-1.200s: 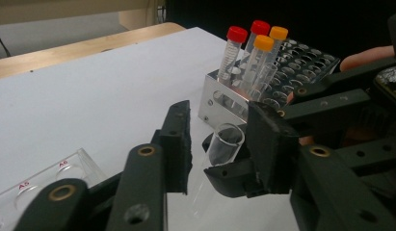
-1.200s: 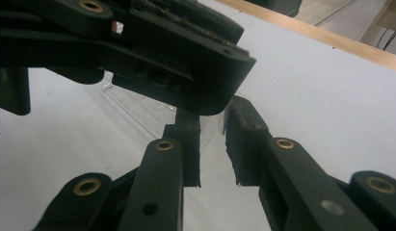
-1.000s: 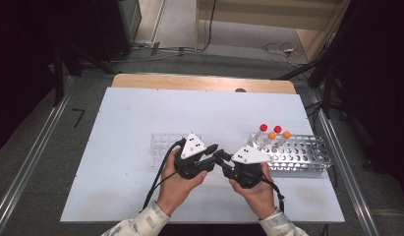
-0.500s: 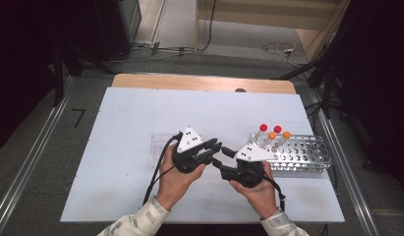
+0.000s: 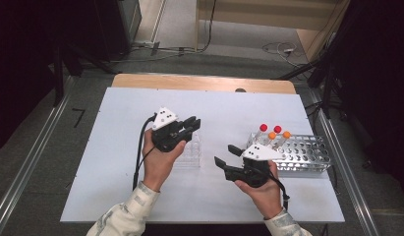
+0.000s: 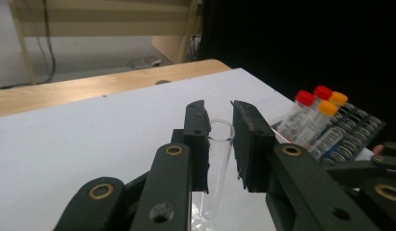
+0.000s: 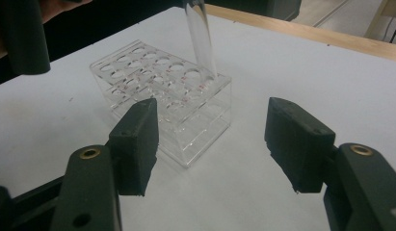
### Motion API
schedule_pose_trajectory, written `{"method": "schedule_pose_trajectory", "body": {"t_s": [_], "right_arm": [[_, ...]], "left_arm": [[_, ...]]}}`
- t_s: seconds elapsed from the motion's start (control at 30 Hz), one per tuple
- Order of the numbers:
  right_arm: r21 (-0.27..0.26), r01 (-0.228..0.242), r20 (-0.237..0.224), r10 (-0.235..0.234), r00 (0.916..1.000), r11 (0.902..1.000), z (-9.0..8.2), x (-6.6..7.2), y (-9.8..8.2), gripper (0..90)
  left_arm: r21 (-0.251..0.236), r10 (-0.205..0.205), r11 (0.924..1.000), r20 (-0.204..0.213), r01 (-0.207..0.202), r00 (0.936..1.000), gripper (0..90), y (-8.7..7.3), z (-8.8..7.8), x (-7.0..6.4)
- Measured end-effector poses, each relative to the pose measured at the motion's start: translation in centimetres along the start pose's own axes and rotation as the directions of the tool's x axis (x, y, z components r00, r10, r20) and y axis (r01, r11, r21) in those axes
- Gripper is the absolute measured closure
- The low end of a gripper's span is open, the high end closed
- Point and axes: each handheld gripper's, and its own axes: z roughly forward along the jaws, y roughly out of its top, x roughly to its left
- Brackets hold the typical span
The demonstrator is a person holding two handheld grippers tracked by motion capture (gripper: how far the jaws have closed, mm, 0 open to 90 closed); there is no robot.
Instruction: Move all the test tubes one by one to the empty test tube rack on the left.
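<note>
My left gripper (image 5: 192,124) is shut on a clear uncapped test tube (image 6: 217,159), its pads pressing on the tube just below the rim. The tube (image 7: 199,33) hangs slightly tilted over a clear acrylic rack (image 7: 162,91), its lower end at a corner hole of the rack's top. That rack (image 5: 189,152) lies under and just right of my left hand. My right gripper (image 5: 226,154) sits to the right of the rack, pointing toward it. Its jaws have just been opening, and my right gripper (image 7: 215,139) now stands open with nothing between its pads.
A perforated metal rack (image 5: 303,152) stands at the table's right, behind my right hand. It holds capped tubes (image 5: 271,132) with red and orange caps, which the left gripper view shows at right (image 6: 311,115). A wooden strip (image 5: 204,82) borders the white table's far side.
The grippers were together at the table's middle. My left gripper has moved left and up with the tube to above the clear rack. My right gripper's jaws have opened.
</note>
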Motion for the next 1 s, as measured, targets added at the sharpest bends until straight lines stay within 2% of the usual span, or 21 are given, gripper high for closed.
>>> {"method": "schedule_pose_trajectory", "body": {"t_s": [0.1,0.2,0.37,0.53,0.73,0.8,0.9,1.0], "right_arm": [[-0.003,-0.008,0.004,0.008,1.0,1.0,-0.1,0.0,0.0,35.2],[-0.001,-0.006,0.005,0.006,1.0,1.0,-0.1,-0.1,0.0,35.4],[0.0,-0.007,0.009,0.007,0.9999,1.0,-0.2,-0.2,0.0,35.5],[-0.009,-0.007,0.01,0.008,0.9999,0.9999,-0.4,-0.3,0.1,35.8],[-0.008,-0.012,0.016,0.012,0.9998,0.9999,-0.4,-0.4,0.0,35.9],[-0.007,-0.011,0.014,0.011,0.9998,0.9999,-0.4,-0.4,0.0,35.9],[-0.007,-0.014,0.018,0.014,0.9997,0.9999,-0.5,-0.5,0.0,36.0],[-0.008,-0.012,0.018,0.012,0.9998,0.9999,-0.5,-0.5,-0.1,36.1]], "left_arm": [[-0.012,-0.01,0.9999,-0.018,0.01,0.9998,77.6,0.2,-0.3,0.7],[-0.012,-0.002,0.9999,-0.033,0.001,0.9995,77.6,0.2,-0.2,0.9],[0.001,0.002,1.0,-0.028,-0.002,0.9996,77.6,0.0,0.1,0.9],[0.016,0.045,0.9989,-0.06,-0.044,0.9972,77.6,-0.2,0.7,0.4],[0.038,0.075,0.9967,-0.077,-0.072,0.9942,77.5,-0.8,1.3,0.0],[0.061,0.109,0.9927,-0.093,-0.104,0.9896,77.5,-1.3,1.9,-0.4],[0.092,0.137,0.9875,-0.108,-0.127,0.9847,77.5,-1.9,2.5,-0.6],[0.109,0.134,0.9864,-0.111,-0.122,0.9847,77.4,-2.4,2.9,-0.6]]}}
